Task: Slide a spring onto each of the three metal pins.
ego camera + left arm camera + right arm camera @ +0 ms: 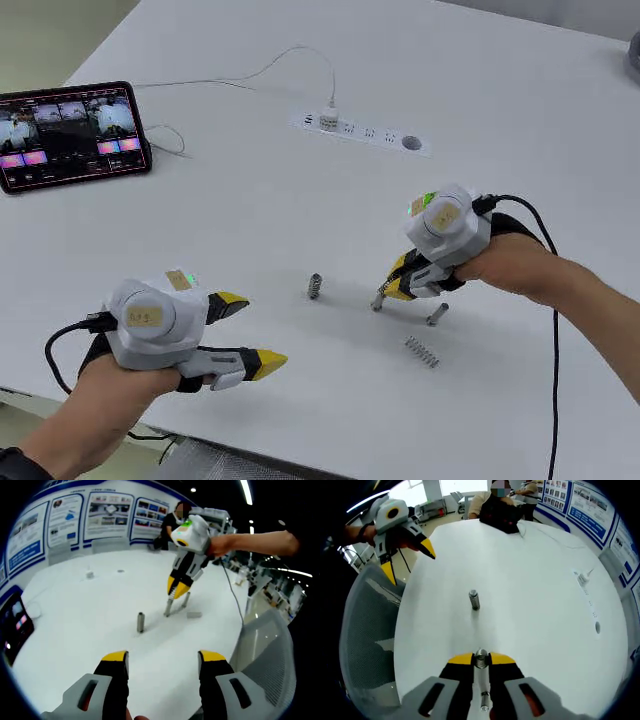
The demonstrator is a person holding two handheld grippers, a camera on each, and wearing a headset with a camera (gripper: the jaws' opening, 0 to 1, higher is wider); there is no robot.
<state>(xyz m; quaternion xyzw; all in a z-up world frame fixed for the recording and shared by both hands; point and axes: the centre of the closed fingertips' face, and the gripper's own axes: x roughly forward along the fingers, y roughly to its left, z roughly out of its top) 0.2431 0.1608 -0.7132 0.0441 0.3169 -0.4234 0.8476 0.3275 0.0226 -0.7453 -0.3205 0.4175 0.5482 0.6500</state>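
On the white table [300, 200], the right hand-held gripper [393, 290] is clenched on a metal pin [379, 298]. The pin's lower end pokes out past the yellow jaw tips and touches the tabletop. In the right gripper view the pin's shaft runs between the closed jaws, and its far end looks ribbed like a coil, though I cannot tell for sure whether a spring sits on it. Just to the left of it in the head view, and apart from it, stands a second pin [315, 286], upright with a spring wound around it. The same pin shows in the middle of the right gripper view, straight ahead of the jaws. A third pin [437, 314] sits close by on the other side of the right hand-held gripper and appears bare. Nearer the person, a loose spring [422, 351] lies flat on the table, touching nothing. The left hand-held gripper [250, 332] hangs released near the front edge, its two yellow-tipped jaws spread wide, holding nothing, and aimed toward the pins from well apart. At the far left of the table lies a tablet [70, 135] with its screen lit. Beyond the pins a white power strip [362, 131] carries a plugged-in charger [329, 120].
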